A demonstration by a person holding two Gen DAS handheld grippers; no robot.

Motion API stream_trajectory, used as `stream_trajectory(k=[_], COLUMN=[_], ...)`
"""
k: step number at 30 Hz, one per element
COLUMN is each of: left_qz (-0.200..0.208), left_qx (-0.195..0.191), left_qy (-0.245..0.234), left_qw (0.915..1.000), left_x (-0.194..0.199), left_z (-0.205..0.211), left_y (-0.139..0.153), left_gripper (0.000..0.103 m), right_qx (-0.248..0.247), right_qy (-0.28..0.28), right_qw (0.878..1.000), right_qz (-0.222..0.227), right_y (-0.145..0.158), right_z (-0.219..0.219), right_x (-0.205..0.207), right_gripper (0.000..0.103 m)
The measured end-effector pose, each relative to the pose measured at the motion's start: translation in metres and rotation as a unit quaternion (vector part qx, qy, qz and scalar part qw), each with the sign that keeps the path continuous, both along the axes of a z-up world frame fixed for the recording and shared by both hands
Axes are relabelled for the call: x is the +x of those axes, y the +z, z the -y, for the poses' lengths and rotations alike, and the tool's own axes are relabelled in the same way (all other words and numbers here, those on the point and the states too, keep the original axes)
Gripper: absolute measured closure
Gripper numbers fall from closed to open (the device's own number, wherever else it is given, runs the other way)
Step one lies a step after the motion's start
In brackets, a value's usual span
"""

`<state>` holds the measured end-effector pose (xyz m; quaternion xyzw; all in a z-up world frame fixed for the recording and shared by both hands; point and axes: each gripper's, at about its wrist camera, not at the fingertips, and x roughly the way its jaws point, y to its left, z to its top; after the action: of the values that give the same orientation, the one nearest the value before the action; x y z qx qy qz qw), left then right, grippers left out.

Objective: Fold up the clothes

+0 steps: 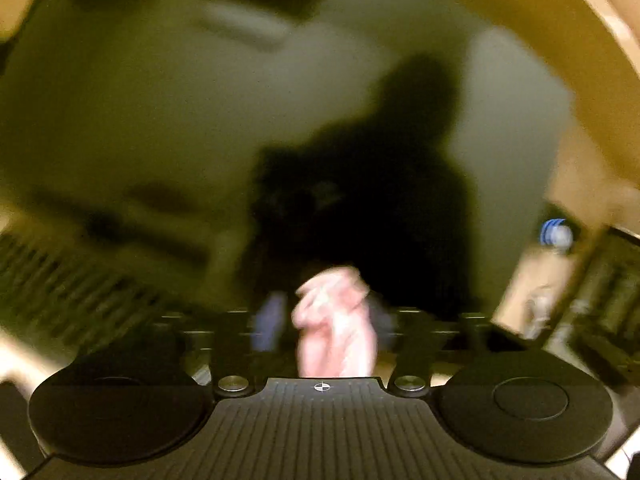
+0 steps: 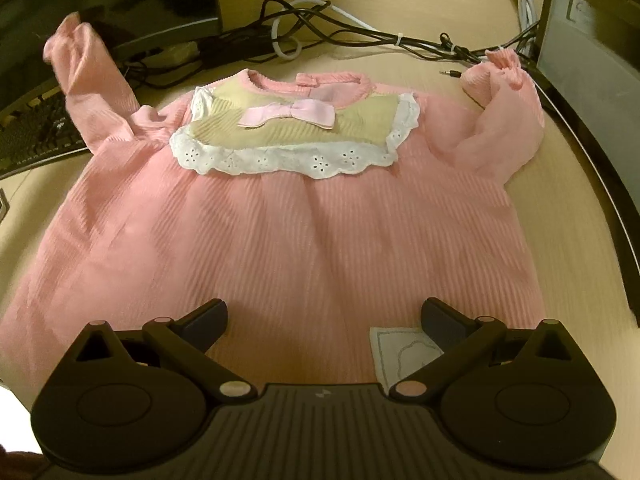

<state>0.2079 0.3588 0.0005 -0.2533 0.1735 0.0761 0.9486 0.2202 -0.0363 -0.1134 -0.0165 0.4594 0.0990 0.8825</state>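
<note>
My right gripper (image 2: pixel 324 320) is spread wide, its two fingers (image 2: pixel 206 318) well apart and gripping nothing; they hover low over the hem of the pink dress (image 2: pixel 280 240), and I cannot tell whether they touch the cloth. My left gripper (image 1: pixel 332 320) is clenched on a bunch of pink fabric (image 1: pixel 336 320), which sticks up between its blurred fingers; the rest of that view is smeared, with only a dark shadow on a pale wall behind.

The one dress lies spread flat, front up, on the wooden desk (image 2: pixel 580 200), neckline away from me. I count two sleeves: the left sleeve (image 2: pixel 92 80) is lifted off the desk, the right sleeve (image 2: pixel 504 112) lies bunched at its side. There is one bow (image 2: pixel 288 116) on the beige bib, one white lace trim (image 2: pixel 280 158), and one white label (image 2: pixel 400 354) at the hem by the right finger. Beyond the collar lies a tangle of cables (image 2: pixel 340 28), with a keyboard (image 2: pixel 32 132) at left.
</note>
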Motion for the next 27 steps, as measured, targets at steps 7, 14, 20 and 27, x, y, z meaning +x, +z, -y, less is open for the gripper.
stream_trajectory(k=[7, 14, 20, 27], left_qz=[-0.076, -0.100, -0.132, -0.043], left_qx=[-0.160, -0.209, -0.130, -0.008], left_qy=[0.045, 0.097, 0.130, 0.024], left_qw=[0.9831, 0.9680, 0.9741, 0.9988], left_x=[0.006, 0.057, 0.079, 0.062], left_z=[-0.019, -0.026, -0.014, 0.061], left_y=[-0.053, -0.075, -0.067, -0.006], left_gripper=[0.008, 0.005, 0.055, 0.084], right_qx=[-0.017, -0.019, -0.017, 0.008], right_qy=[0.006, 0.011, 0.020, 0.023], right_qw=[1.000, 1.000, 1.000, 1.000], right_qz=[0.002, 0.004, 0.008, 0.017], right_y=[-0.001, -0.002, -0.002, -0.001], right_z=[-0.005, -0.006, -0.002, 0.007], right_x=[0.000, -0.001, -0.005, -0.008], right_gripper=[0.000, 0.000, 0.000, 0.000])
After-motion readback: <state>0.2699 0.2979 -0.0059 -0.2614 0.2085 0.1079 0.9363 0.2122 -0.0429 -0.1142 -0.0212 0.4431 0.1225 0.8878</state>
